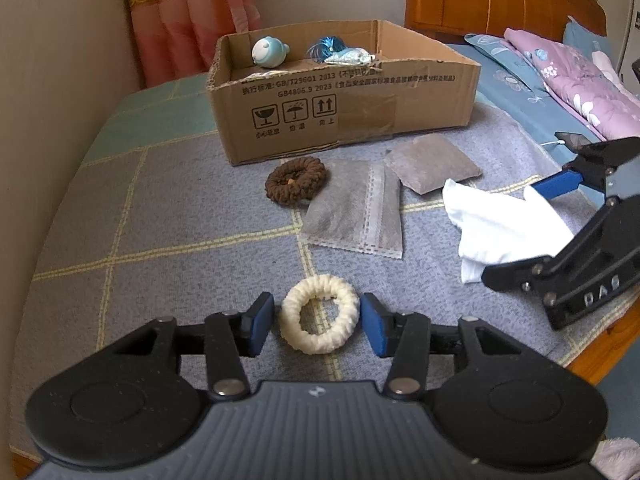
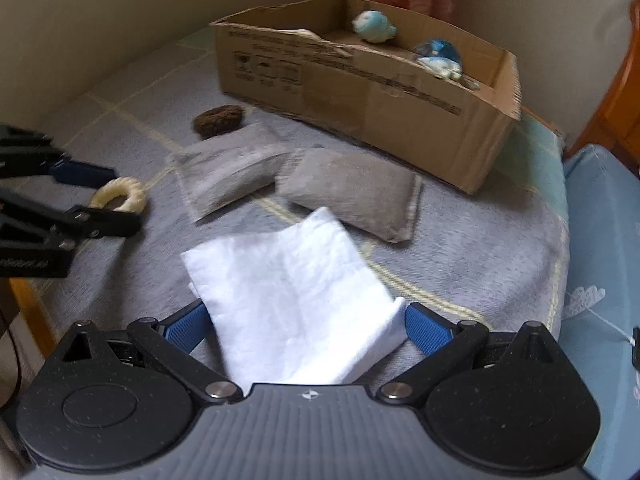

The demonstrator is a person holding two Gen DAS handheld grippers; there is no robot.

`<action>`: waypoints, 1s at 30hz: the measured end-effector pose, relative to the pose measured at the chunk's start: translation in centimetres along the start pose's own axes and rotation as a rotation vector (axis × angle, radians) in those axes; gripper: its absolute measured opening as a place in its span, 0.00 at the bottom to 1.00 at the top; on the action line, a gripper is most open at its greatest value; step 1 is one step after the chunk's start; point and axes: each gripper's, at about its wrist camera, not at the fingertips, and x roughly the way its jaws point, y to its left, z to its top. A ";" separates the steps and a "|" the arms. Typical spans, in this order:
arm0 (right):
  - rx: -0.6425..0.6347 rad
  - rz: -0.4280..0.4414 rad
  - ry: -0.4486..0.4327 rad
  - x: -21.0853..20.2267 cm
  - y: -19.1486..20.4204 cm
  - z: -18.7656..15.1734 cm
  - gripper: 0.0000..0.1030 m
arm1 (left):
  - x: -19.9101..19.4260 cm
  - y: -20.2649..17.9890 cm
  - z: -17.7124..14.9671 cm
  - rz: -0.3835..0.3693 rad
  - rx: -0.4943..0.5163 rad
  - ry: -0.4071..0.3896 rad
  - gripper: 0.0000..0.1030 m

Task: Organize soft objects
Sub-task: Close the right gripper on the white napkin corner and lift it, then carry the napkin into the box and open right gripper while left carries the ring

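Although two blue toys [image 1: 270,51] already sit in the cardboard box [image 1: 344,120] at the bed's far edge, we judge most of the sorting undone. Our left tongs [image 1: 318,322] stand part open around the cream ring [image 1: 319,314] near the bed's [image 1: 160,208] near edge, pads just clear of it. Our right tongs [image 2: 308,326] gape wide over the white cloth [image 2: 296,296], gripping nothing. A brown ring [image 1: 296,179] and two grey pouches [image 1: 356,214] lie between. We cannot see the box floor, and the right view is blurred.
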 end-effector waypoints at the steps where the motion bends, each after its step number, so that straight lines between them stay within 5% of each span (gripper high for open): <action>1: 0.021 0.005 0.003 0.1 -0.4 0.0 1.00 | 0.0 0.0 0.0 0.003 -0.002 0.001 0.52; 5: 0.036 -0.002 0.005 -0.2 -0.2 -0.2 0.97 | 0.1 0.2 0.0 0.000 -0.015 0.004 0.52; 9: 0.054 0.010 -0.006 -0.8 -0.3 -0.2 0.74 | 0.1 0.1 0.0 -0.001 -0.004 0.003 0.50; 16: 0.075 -0.027 -0.026 -1.4 -1.0 -0.7 0.49 | 0.1 0.2 0.0 -0.017 -0.018 0.006 0.44; 30: 0.063 -0.036 -0.056 -2.7 -0.9 -1.0 0.37 | -0.8 0.1 0.5 -0.026 0.001 -0.002 0.34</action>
